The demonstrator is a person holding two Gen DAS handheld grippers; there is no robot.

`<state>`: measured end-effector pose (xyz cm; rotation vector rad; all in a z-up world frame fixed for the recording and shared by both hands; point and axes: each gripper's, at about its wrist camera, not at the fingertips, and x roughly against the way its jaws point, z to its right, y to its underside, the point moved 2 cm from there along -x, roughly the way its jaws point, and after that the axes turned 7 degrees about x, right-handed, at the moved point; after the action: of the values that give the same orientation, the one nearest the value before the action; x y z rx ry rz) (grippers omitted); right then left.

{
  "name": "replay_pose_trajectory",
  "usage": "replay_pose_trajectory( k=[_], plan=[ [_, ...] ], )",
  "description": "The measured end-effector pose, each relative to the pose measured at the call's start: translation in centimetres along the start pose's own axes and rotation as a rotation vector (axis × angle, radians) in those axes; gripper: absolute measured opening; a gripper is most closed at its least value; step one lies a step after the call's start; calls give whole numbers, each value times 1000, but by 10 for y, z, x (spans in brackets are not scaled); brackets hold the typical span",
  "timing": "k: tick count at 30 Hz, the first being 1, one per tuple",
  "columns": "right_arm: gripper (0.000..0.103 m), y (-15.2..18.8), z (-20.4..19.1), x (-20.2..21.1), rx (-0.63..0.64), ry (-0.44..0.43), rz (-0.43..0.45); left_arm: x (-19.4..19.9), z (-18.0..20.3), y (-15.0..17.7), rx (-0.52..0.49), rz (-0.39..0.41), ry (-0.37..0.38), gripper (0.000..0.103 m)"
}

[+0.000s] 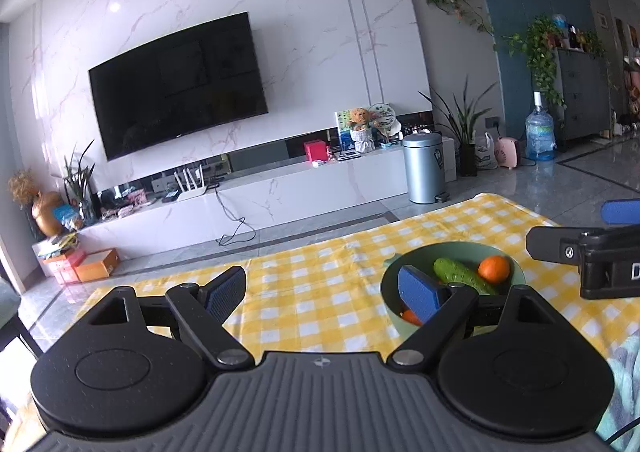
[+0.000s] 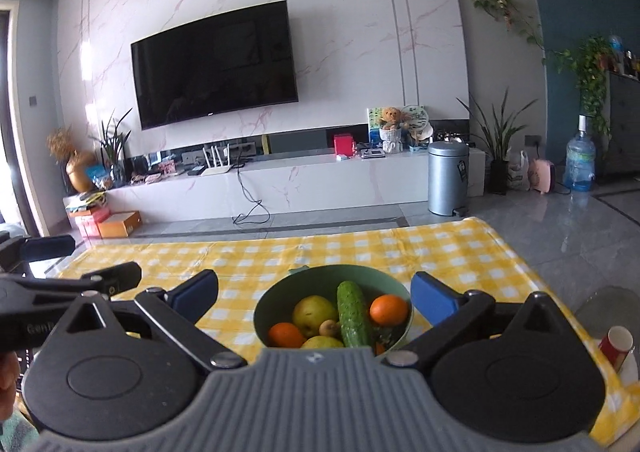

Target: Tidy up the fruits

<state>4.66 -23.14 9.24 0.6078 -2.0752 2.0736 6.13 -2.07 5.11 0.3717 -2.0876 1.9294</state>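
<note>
A green bowl stands on the yellow checked tablecloth. It holds a cucumber, two oranges, a yellow pear and other fruit. My right gripper is open and empty, raised just in front of the bowl, fingers to either side of it. My left gripper is open and empty, to the left of the bowl; its right finger covers part of the bowl. The cucumber and an orange show there.
A red and white cup stands at the table's right edge. The right gripper's body shows at the right of the left wrist view. Beyond the table are a TV wall, a low console and a metal bin.
</note>
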Motion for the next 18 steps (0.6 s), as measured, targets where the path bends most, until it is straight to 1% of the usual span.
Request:
replay_pose_trajectory(
  k=[4,6,9,13,16,18],
  plan=[
    [99,16,-8,4,20,32,10,0,-7,14,92,-30,21,101],
    [99,25,-12,5,32,48,15,-3,-8,22,111,-42,27,101],
    [99,39,-17,2,70,63,8,-9,-8,33,114,-80,33,101],
    [99,55,-18,-9,103,65,-24,-17,-6,49,101,-134,39,101],
    [99,64,-15,-21,96,57,-53,-23,-5,61,90,-176,31,101],
    [99,71,-12,-28,74,36,-77,-28,-5,67,89,-201,27,101]
  ],
)
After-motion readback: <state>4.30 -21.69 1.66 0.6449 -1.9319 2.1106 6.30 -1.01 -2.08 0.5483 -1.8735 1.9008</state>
